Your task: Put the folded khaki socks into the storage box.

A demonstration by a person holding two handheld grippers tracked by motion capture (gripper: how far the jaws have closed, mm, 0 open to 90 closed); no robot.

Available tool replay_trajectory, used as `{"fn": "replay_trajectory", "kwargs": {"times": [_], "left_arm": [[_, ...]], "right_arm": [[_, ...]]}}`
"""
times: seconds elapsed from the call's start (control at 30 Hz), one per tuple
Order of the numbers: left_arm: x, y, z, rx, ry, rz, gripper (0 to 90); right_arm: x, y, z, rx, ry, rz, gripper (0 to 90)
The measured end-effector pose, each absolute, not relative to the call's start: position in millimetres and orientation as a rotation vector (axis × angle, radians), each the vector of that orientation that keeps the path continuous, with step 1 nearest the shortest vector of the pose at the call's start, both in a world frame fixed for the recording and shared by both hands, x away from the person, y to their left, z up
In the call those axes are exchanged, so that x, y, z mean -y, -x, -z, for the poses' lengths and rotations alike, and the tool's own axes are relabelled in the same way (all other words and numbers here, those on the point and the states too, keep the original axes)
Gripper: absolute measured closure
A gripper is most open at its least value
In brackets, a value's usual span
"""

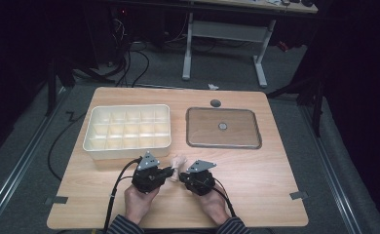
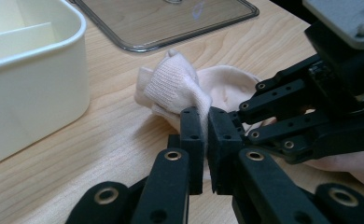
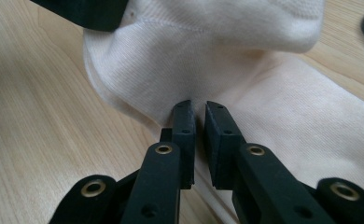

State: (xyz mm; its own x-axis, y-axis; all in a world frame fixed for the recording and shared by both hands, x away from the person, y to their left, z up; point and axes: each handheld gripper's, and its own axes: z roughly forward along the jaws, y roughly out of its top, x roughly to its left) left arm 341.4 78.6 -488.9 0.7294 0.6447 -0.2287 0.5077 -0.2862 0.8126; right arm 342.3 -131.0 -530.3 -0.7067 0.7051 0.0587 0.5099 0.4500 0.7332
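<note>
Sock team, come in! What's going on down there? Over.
Left gripper and right gripper both shut on sock. Sock bunched on table, near divided bin. Nothing blocking.

High view overhead, facing fwd/down; both gripper views v. close, share sock (image 2: 180,86).

On the table (image 1: 256,175): 1 cream divided box (image 1: 128,130), its visible compartments in 3 rows, 15 or so by rough count. 1 flat tray (image 1: 223,127) with a metal rim, 1 small round knob (image 1: 222,126) at its middle. 1 pale sock (image 2: 189,91), bunched. 2 claws, left claw (image 2: 202,140) and right claw (image 3: 198,135), 2 black jaws each. 2 hands.
</note>
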Motion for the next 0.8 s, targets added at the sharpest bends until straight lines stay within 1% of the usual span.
{"fn": "replay_trajectory", "kwargs": {"times": [0.57, 0.7, 0.8], "left_arm": [[-92, -339, 489, -0.897, -1.932, -0.155, 86.4], [-93, -338, 490, -0.900, -1.945, -0.156, 86.4], [-95, -338, 490, -0.905, -1.943, -0.166, 86.4]], "right_arm": [[108, -346, 531, -2.486, -1.002, -1.127, 81.4], [105, -345, 531, -2.492, -1.004, -1.139, 78.1], [109, -343, 528, -2.486, -1.019, -1.160, 73.9]]}}
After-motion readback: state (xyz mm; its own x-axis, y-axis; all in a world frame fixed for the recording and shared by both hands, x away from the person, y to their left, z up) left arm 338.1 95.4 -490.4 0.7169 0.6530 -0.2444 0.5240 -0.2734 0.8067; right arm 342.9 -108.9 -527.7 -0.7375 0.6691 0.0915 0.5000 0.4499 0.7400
